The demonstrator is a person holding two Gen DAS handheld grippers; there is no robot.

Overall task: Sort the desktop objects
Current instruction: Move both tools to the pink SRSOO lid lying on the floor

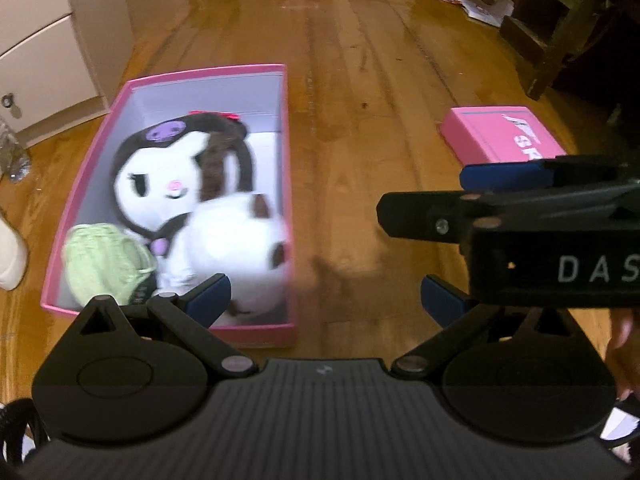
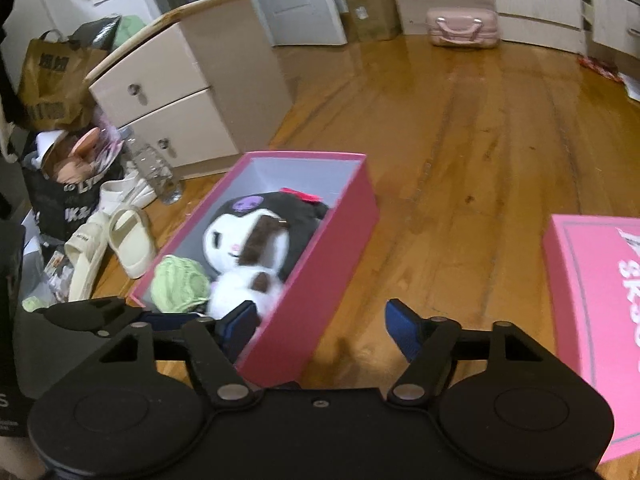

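A pink box (image 1: 286,200) sits open on the wooden floor (image 1: 360,80). Inside it lie a black-and-white plush toy (image 1: 168,176), a white plush with brown patches (image 1: 240,248) against its lower side, and a green knitted bundle (image 1: 108,260) in the near corner. The box's pink lid (image 2: 592,320) lies well apart on the floor (printed side up). The left gripper (image 1: 324,300) hovers over the box's near edge, jaws spread wide with nothing between them. The right gripper (image 2: 320,328) hangs just beside the box's near end, its jaws wide apart too and holding nothing. A white drawer cabinet (image 2: 180,92) stands beyond the box, with sandals (image 2: 128,244) nearby.
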